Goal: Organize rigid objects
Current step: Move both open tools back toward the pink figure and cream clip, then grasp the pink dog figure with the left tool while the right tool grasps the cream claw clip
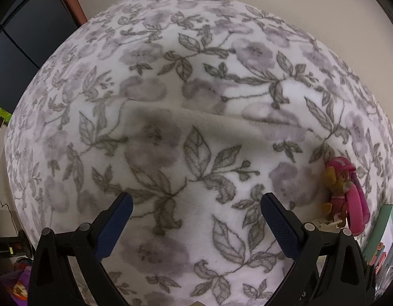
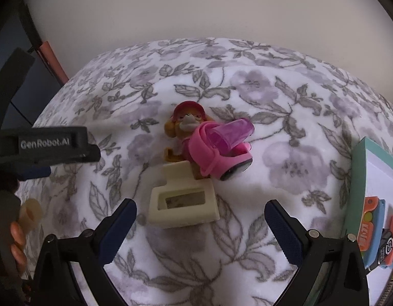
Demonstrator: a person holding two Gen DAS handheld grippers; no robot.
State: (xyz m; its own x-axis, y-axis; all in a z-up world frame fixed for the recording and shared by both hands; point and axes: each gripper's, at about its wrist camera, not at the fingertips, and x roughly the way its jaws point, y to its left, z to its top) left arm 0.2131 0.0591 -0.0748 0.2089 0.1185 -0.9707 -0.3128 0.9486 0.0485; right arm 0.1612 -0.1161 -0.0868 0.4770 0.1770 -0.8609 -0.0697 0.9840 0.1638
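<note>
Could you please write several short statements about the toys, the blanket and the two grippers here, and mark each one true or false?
1. Both the left gripper and the right gripper are open. True.
2. The right gripper holds the cream block. False: the block lies free on the blanket.
3. The pup figure wears a pink hat. True.
4. The blanket is plain blue. False: it is white with grey leaves and mauve flowers.

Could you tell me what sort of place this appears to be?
Probably a bedroom or child's room at home: a fleecy floral blanket covers a soft surface, and a toy pup figure lies beside a pink toy.
</note>
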